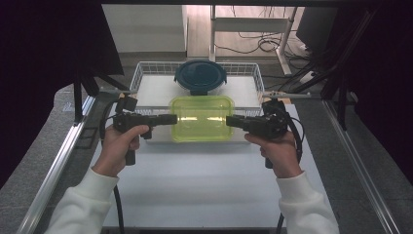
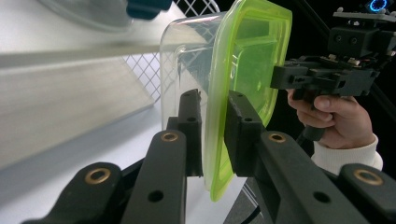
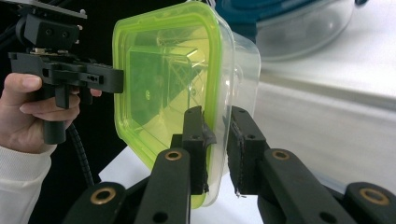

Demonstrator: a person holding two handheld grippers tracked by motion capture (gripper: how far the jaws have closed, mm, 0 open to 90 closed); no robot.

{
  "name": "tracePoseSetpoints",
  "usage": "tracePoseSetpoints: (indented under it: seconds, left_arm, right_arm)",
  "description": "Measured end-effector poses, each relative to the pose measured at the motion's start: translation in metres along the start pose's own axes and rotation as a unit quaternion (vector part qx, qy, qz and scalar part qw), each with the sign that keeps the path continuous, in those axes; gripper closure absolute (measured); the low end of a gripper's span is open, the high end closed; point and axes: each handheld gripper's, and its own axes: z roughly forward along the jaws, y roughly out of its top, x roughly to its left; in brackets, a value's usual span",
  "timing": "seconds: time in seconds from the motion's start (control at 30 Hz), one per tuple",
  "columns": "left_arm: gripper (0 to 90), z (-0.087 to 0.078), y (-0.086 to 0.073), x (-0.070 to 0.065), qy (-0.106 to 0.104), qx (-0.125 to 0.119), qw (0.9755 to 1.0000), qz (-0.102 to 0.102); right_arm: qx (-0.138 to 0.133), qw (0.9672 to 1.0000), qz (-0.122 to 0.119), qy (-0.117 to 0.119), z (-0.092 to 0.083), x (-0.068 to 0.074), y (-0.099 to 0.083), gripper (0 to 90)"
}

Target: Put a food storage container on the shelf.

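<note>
So both grippers clamp the green-lidded container (image 1: 201,118): left hand-held gripper (image 1: 171,119) and right hand-held gripper (image 1: 231,120) grasp opposite rim edges above the tabletop (image 1: 204,185).

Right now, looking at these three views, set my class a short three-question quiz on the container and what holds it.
1. True or false: the green-lidded container is gripped at both of its short ends.
2. Which claw grips the end nearer the left of the high view? A) left claw B) right claw
3. What sits in the wire basket behind the container?

Key
1. True: each claw's jaws are shut on the lid's rim.
2. A.
3. A round container with a dark blue lid.
</note>
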Motion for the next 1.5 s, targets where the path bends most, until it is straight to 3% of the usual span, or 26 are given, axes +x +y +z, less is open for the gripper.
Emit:
tracePoseSetpoints:
  seconds: [0.4, 0.57, 0.87, 1.07, 1.33, 1.5]
  left_arm:
    - [78.5, -0.01, 0.045, -0.005, 0.005, -0.014, 0.9997, 0.021]
    - [78.5, -0.013, 0.066, 0.001, 0.002, -0.017, 0.9998, 0.014]
    - [78.4, -0.01, 0.103, 0.011, -0.003, -0.007, 1.0, 0.002]
    - [78.3, -0.003, 0.124, 0.016, 0.008, -0.003, 1.0, -0.003]
    - [78.3, 0.007, 0.137, 0.023, 0.018, 0.004, 0.9998, -0.008]
    - [78.3, 0.015, 0.14, 0.04, 0.021, 0.01, 0.9995, -0.022]
  right_arm:
    - [-0.014, 0.9997, -0.02, -0.005, 0.0, 0.007, 0.046, 77.0]
    - [-0.022, 0.9994, -0.026, -0.005, 0.004, 0.008, 0.067, 76.8]
    - [-0.017, 0.9998, -0.013, 0.002, 0.014, -0.006, 0.099, 76.9]
    - [-0.014, 0.9999, 0.002, 0.0, 0.021, -0.02, 0.116, 77.6]
    - [-0.012, 0.9998, 0.018, -0.004, 0.029, -0.037, 0.125, 77.9]
    - [0.001, 0.9994, 0.033, -0.01, 0.04, -0.047, 0.13, 77.9]
